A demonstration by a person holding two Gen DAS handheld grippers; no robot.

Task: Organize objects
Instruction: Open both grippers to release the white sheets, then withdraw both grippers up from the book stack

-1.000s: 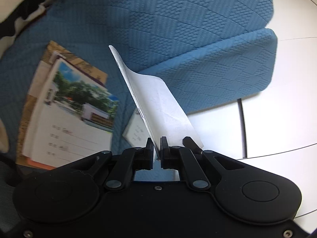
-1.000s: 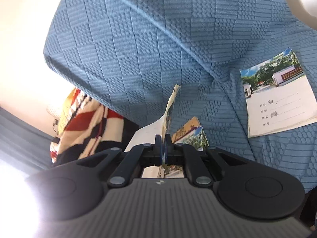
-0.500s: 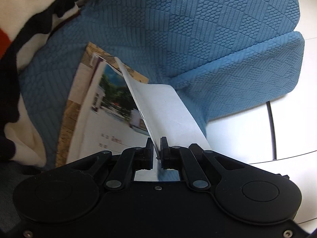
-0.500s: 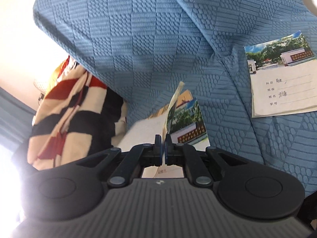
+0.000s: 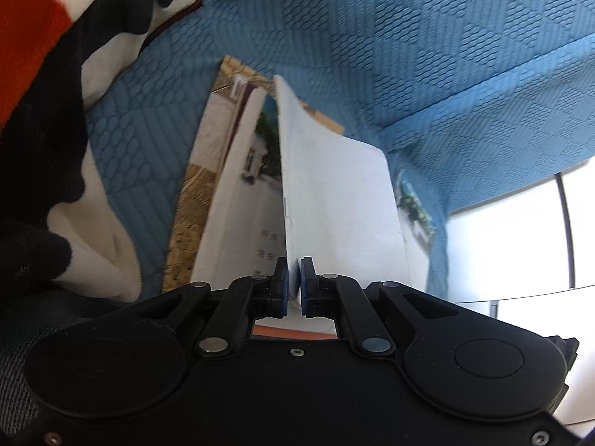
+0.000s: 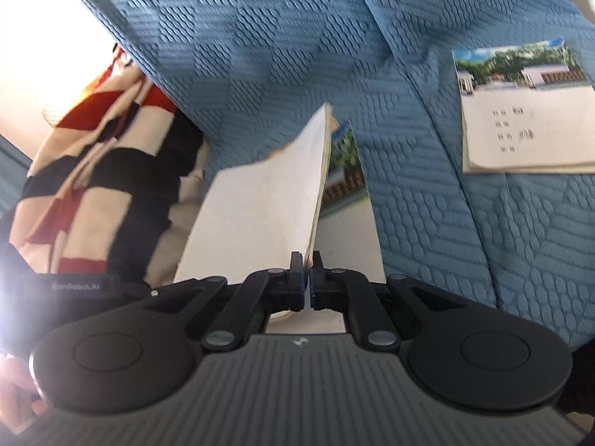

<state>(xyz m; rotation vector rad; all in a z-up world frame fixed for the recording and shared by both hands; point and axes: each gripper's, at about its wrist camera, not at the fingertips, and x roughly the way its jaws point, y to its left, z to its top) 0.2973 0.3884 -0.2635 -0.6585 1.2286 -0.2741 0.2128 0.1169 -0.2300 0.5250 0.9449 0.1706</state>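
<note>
While pointing steeply down at the blue quilted sofa cushion [image 5: 427,55], left hand-held gripper [image 5: 293,282] clamped nearly shut on the bottom edge of a thin white booklet [image 5: 334,204], held on edge with its spine rising away from the camera. Directly beneath and to the left, a stack of booklets [image 5: 223,204] flat on the cushion, topped by a cover with a landscape photo and lines of print, a brown-patterned cover showing under it. Striped red, black and cream fabric [image 5: 55,74] bunched at the left; bright white floor [image 5: 520,230] past the cushion's edge at the right.

From the right wrist, right hand-held gripper [image 6: 306,275] likewise pinched almost closed, gripping the lower edge of another thin booklet [image 6: 260,208], its pale back cover fanning left and a photo cover [image 6: 346,171] showing on the right. Further right, well apart, a separate photo-fronted booklet [image 6: 520,126] flat on the same blue cushion. Striped fabric [image 6: 93,171] at the left again.
</note>
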